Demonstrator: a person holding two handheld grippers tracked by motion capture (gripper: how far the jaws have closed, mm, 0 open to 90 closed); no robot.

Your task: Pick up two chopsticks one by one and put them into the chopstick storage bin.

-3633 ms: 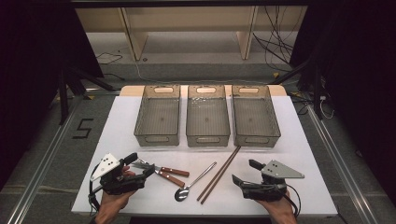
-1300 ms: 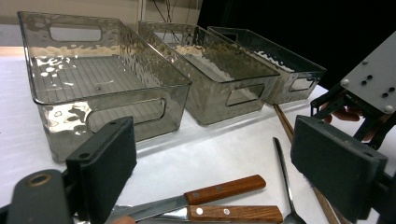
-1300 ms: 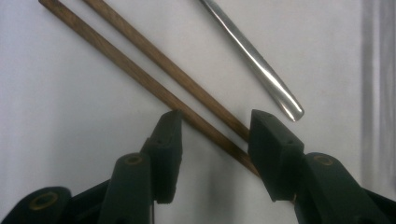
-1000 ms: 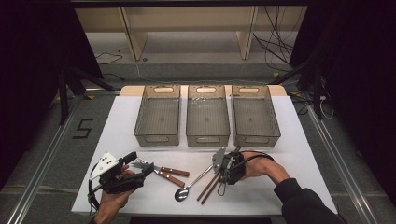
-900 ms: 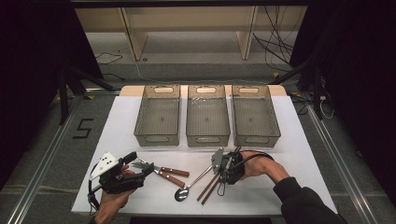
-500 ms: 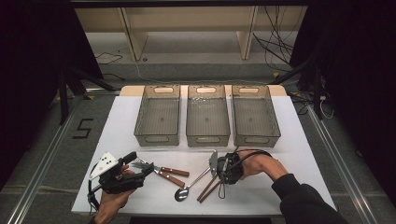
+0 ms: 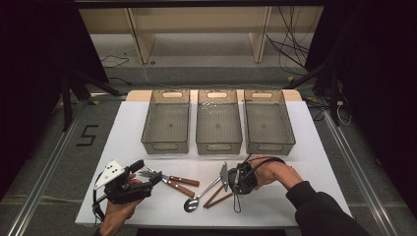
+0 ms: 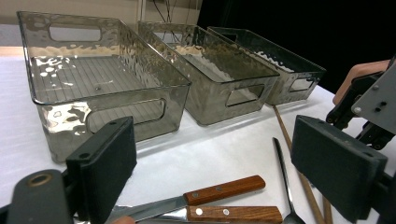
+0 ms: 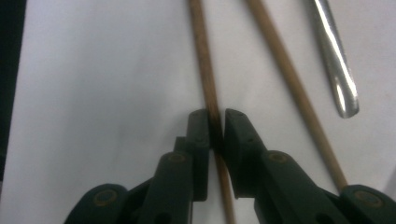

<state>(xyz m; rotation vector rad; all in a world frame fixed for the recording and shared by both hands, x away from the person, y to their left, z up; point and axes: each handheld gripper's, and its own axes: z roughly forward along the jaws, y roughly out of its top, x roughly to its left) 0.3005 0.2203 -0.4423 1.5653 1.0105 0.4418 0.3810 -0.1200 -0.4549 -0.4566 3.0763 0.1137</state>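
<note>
Wooden chopstick [image 9: 208, 93] pinched in just-closing right claw [image 9: 216, 126] (left claw [image 8: 224, 163] wide, empty).

Three clear bins [image 7: 166, 123], two wooden-handled knives [image 7: 179, 183], two chopsticks [image 9: 205, 60] and one spoon [image 7: 196, 199].

Black "5" [image 7: 87, 135] marked on floor [image 7: 59, 162].

A lab recording bay is showing here: a white table [image 7: 314, 147] is standing between floor rails [image 7: 44, 172], dark curtains are hanging at both sides, and loose cables [image 7: 290, 49] are trailing behind.
</note>
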